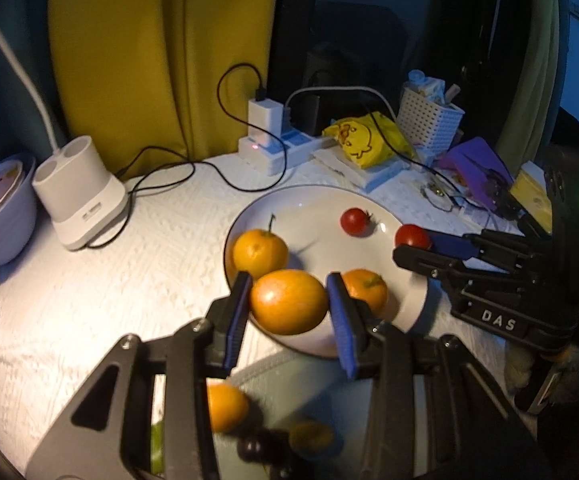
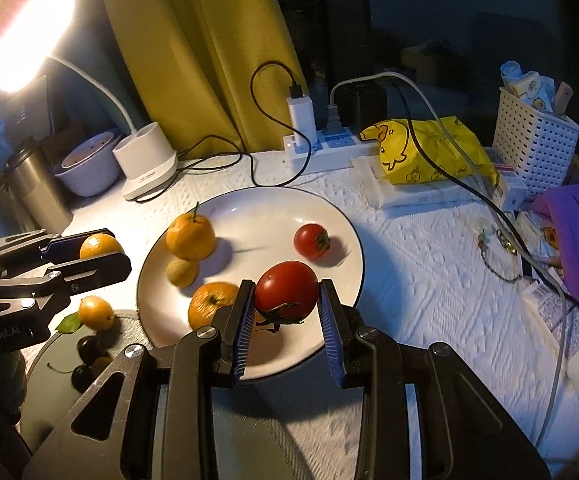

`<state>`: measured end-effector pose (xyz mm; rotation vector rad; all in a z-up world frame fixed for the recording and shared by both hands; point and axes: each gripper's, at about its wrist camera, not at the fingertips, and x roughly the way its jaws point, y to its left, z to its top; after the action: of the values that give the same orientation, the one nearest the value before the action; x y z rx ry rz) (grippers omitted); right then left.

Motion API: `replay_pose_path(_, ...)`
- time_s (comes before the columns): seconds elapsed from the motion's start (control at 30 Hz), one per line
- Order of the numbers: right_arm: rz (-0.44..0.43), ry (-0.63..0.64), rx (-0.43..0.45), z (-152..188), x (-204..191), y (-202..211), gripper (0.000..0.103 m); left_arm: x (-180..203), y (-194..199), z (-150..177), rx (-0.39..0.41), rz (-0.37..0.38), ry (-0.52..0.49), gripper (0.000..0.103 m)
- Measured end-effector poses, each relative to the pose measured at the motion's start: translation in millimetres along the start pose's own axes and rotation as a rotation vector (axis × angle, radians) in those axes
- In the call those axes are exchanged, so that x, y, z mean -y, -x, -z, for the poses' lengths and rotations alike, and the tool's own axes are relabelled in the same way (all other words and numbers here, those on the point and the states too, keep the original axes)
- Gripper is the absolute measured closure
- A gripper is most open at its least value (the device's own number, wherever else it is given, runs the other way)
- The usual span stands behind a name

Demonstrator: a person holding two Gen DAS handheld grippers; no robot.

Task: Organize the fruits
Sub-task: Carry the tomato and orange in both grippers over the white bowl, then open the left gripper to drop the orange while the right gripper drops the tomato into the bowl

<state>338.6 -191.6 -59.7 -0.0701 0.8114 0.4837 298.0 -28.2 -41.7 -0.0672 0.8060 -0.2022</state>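
Both tools grip fruit (seemingly): left tool (image 1: 287, 300) orange (image 1: 288, 301); right tool (image 2: 285, 300) tomato (image 2: 286, 291); white textured cloth (image 2: 409, 248).

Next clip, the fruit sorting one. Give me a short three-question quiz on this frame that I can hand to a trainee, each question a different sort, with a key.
1. True or false: the left gripper has an orange fruit between its fingers.
2. Multiple choice: what sits between the right gripper's fingers? A) a dark cherry B) a red tomato C) a green leaf
3. Fill in: apart from the held one, the white plate carries ___ red tomato.

Key
1. True; the blue pads flank it on both sides.
2. B, the larger tomato.
3. One, the small tomato near the far right of the plate, clear of the oranges.
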Motion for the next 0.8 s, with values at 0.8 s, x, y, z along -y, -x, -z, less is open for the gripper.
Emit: replay_pose_path(0.8, 0.023, -0.030, 0.003, -13, 25, -32, 0.069, 7, -70, -51, -0.047, 0.024, -0.006, 0.063)
